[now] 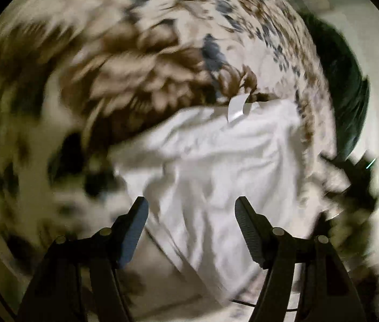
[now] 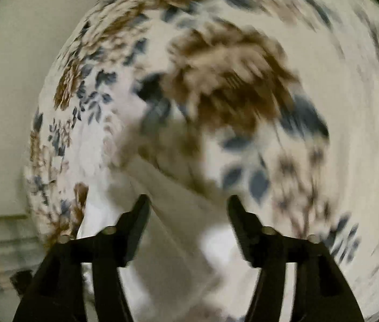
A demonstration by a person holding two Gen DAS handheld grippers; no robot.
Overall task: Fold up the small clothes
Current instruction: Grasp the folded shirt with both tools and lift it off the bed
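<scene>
We hover our left gripper (image 1: 191, 205) and right gripper (image 2: 188, 204), both wide open and empty, over the white garment (image 1: 216, 166) spread on the floral bedspread (image 1: 135, 53); probably ready for folding.

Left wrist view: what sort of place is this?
Probably a bedroom: a white garment with a tag lies on a floral-printed spread, likely a bed, with pale floor beyond its edge.

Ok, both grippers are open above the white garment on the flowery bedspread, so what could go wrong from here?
1. The white garment lies rumpled, so folding now may lock in creases.
2. Its tag sticks out at the far edge and could end up showing.
3. Both views are blurred, so the left gripper or right gripper might pinch the floral bedspread together with the cloth.
</scene>
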